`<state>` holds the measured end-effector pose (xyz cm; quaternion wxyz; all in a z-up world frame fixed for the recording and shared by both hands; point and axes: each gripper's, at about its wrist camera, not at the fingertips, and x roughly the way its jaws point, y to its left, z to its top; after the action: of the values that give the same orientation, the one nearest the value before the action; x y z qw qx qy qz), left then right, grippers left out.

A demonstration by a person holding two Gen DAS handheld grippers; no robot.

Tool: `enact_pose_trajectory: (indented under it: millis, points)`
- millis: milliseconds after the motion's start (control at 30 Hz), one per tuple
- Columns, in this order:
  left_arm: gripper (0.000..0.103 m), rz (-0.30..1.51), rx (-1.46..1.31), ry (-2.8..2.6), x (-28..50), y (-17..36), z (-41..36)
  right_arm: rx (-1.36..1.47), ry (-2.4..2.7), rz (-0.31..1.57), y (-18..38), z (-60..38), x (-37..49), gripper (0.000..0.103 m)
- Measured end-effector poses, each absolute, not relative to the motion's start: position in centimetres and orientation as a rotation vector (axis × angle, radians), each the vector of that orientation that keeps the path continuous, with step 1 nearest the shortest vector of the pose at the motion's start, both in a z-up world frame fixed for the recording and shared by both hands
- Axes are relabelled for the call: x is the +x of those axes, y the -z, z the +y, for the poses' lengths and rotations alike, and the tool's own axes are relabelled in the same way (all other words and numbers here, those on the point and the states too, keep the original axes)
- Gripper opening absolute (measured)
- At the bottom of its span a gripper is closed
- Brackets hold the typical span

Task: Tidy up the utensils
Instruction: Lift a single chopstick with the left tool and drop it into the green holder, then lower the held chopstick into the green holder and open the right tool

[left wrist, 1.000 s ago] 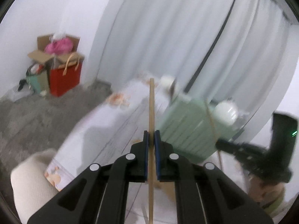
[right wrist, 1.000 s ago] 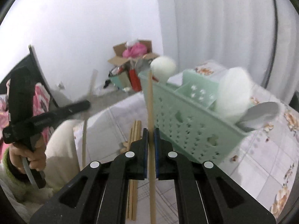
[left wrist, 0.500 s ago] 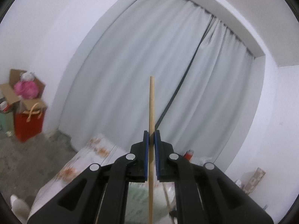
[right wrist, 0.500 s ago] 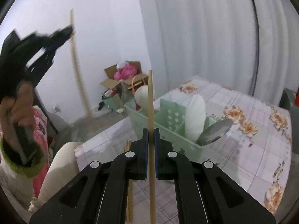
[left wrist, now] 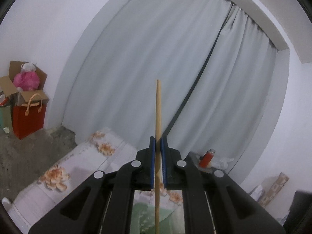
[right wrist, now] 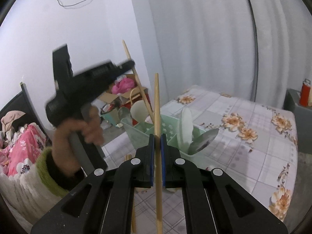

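Observation:
My left gripper point(left wrist: 158, 142) is shut on a wooden chopstick point(left wrist: 158, 107) that stands upright between the pads. In the right wrist view this gripper point(right wrist: 130, 64) is raised above the mint green utensil basket point(right wrist: 140, 134), its chopstick point(right wrist: 136, 78) slanting down into the basket's left part. My right gripper point(right wrist: 157, 139) is shut on a second wooden chopstick point(right wrist: 156, 101), held upright in front of the basket. The basket holds white spoons point(right wrist: 186, 128) and a metal spoon point(right wrist: 204, 142). The basket's green top point(left wrist: 144, 212) shows below my left gripper.
The basket stands on a table with a floral cloth point(right wrist: 243, 120). More chopsticks point(right wrist: 127, 157) lie on the table left of the basket. A red lighter point(left wrist: 207, 157) stands on a side stand at the right. Boxes and a red bag point(left wrist: 27, 119) sit on the floor.
My left gripper has come down from high up toward the basket, its chopstick tip now lowered into it. The right gripper has stayed in front of the basket, tilted slightly up.

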<state>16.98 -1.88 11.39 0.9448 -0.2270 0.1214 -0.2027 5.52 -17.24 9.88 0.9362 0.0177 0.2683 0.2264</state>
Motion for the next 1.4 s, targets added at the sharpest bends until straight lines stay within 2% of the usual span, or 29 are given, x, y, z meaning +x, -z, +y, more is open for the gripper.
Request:
enact_pose_trajectory:
  millis: [267, 467, 633, 833, 1100, 1400]
  points:
    - [0.007, 0.318, -0.440, 0.429, 15.8, -9.6, -1.8, 0.059, -0.471, 0.543, -10.0, -17.2, 6.0, 0.004]
    - [0.032, 0.308, -0.405, 0.433, 13.8, -10.1, -1.2, 0.072, -0.474, 0.530, -10.5, -17.3, 5.9, 0.004]
    - [0.059, 0.363, -0.338, 0.374, 11.3, -10.1, -0.2, 0.109, -0.500, 0.490, -11.9, -17.3, 6.6, 0.004]
    - [0.081, 0.473, -0.237, 0.226, 8.7, -7.7, 1.7, 0.146, -0.535, 0.384, -14.9, -16.6, 8.0, 0.004]
    - [0.092, 0.554, -0.207, 0.081, 6.1, -2.9, 3.5, 0.149, -0.512, 0.233, -18.4, -14.3, 11.0, 0.004]
    - [0.097, 0.511, -0.149, 0.030, 5.2, -2.8, 3.4, 0.145, -0.367, 0.160, -17.7, -12.9, 15.2, 0.004]
